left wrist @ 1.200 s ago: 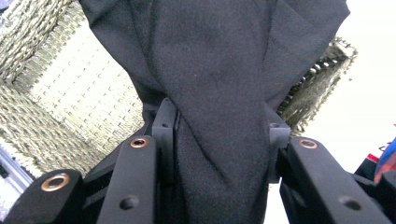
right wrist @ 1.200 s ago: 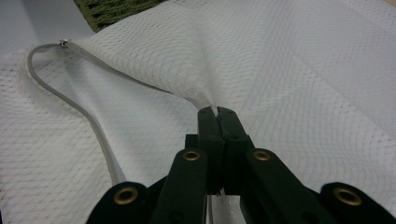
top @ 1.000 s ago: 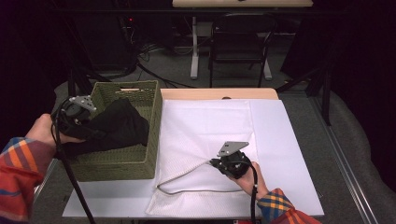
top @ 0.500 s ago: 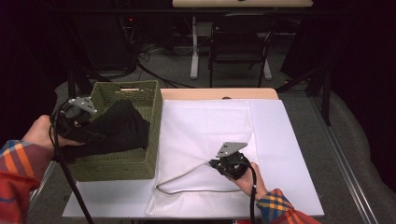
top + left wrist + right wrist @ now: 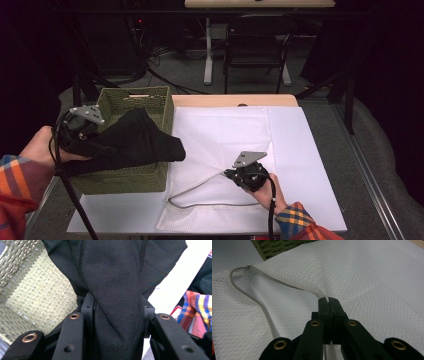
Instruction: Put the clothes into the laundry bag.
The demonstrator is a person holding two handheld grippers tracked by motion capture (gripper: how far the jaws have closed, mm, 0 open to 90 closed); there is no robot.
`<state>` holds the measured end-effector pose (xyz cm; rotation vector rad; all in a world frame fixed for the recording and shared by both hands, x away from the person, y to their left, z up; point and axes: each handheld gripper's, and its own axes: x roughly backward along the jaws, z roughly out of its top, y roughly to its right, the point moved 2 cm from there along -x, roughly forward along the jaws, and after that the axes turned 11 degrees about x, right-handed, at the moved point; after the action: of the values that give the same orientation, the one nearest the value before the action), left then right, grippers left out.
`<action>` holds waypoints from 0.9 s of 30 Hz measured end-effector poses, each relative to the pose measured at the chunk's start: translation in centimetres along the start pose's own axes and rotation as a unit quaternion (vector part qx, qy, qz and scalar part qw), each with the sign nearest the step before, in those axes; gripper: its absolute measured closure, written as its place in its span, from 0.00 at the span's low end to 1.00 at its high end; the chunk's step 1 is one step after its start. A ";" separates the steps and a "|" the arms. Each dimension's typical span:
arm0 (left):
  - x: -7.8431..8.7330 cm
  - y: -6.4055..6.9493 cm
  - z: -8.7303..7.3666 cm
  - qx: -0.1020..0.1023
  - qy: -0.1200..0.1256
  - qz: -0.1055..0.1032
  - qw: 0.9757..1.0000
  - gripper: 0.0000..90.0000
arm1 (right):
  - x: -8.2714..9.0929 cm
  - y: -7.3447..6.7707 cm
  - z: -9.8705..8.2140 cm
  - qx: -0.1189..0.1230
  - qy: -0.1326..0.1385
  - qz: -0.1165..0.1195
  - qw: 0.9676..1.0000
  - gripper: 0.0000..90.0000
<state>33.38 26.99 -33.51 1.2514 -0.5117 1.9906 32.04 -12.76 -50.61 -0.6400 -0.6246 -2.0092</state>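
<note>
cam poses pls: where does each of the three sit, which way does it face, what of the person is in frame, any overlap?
High view: above the person's side, facing forward and down on the table; both forearms, left gripper, right gripper.
Left gripper view: on that gripper, looking along its jaws, clamped on the black garment, over the woven basket.
Right gripper view: along jaws pinching the white mesh bag.
Shared: high and left gripper views both show garment and basket.

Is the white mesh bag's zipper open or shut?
Open: the white mesh bag gapes along its zipper, upper layer lifted by the right gripper.
</note>
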 end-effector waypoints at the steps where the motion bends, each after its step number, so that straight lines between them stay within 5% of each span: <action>1: 0.0 0.1 0.0 -0.007 -0.003 0.000 1.000 0.68 | 0.0 0.0 0.0 0.001 0.000 -0.001 1.000 1.00; 27: -0.5 3.4 -1.3 -0.032 0.003 -0.038 0.999 0.68 | 0.3 0.5 0.3 -0.010 0.006 -0.013 1.000 1.00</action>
<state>30.14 25.43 -34.37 1.2077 -0.5141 1.8988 32.36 -12.95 -50.09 -0.6355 -0.6087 -2.0436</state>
